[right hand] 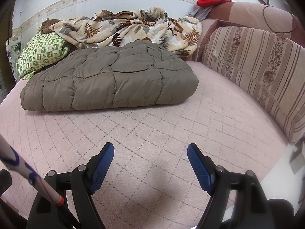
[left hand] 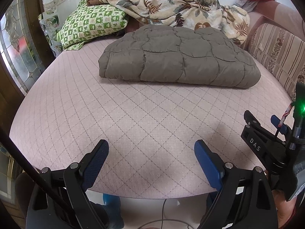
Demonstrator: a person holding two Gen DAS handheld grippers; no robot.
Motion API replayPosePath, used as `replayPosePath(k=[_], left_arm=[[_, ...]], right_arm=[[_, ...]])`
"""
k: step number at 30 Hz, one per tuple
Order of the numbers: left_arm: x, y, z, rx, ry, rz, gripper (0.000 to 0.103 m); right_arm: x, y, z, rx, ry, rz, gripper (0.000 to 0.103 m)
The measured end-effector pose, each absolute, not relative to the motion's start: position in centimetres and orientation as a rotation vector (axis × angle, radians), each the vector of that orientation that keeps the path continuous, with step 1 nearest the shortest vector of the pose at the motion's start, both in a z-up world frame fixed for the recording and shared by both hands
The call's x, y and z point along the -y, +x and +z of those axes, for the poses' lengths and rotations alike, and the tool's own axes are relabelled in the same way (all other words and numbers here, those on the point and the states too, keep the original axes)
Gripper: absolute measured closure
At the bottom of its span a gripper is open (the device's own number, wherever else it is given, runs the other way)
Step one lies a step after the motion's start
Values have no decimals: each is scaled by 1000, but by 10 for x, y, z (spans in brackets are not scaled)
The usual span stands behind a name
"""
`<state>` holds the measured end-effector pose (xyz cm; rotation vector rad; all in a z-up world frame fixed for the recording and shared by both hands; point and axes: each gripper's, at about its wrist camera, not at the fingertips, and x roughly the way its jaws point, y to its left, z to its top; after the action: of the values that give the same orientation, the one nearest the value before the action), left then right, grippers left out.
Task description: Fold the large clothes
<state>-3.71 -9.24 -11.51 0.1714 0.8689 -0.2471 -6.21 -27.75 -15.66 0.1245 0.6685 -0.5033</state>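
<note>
A grey-brown quilted puffer garment (left hand: 179, 57) lies folded into a thick rectangle on the pink quilted mattress (left hand: 133, 118), toward the far side; the right wrist view has the garment (right hand: 114, 80) left of centre. My left gripper (left hand: 151, 150) hovers open over the near edge of the mattress, well short of the garment, nothing between its blue pads. My right gripper (right hand: 150, 152) is also open and empty above bare mattress (right hand: 162, 133). In the left wrist view the right gripper (left hand: 265, 126) shows at the right edge.
A green checked pillow (left hand: 91, 26) and a leaf-print blanket (left hand: 175, 7) are heaped behind the garment by the wall. A striped cushion (right hand: 257, 72) lines the right side. A red cloth (right hand: 211, 0) lies on the sofa arm. A glass-panelled door (left hand: 17, 53) stands at left.
</note>
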Motion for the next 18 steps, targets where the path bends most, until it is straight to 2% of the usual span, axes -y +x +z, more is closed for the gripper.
replayPosePath(k=[18], left_arm=[[87,-50,-103,-857,138,-235,12]], right_arm=[[283,-72,-155,-656,130,-531,20]])
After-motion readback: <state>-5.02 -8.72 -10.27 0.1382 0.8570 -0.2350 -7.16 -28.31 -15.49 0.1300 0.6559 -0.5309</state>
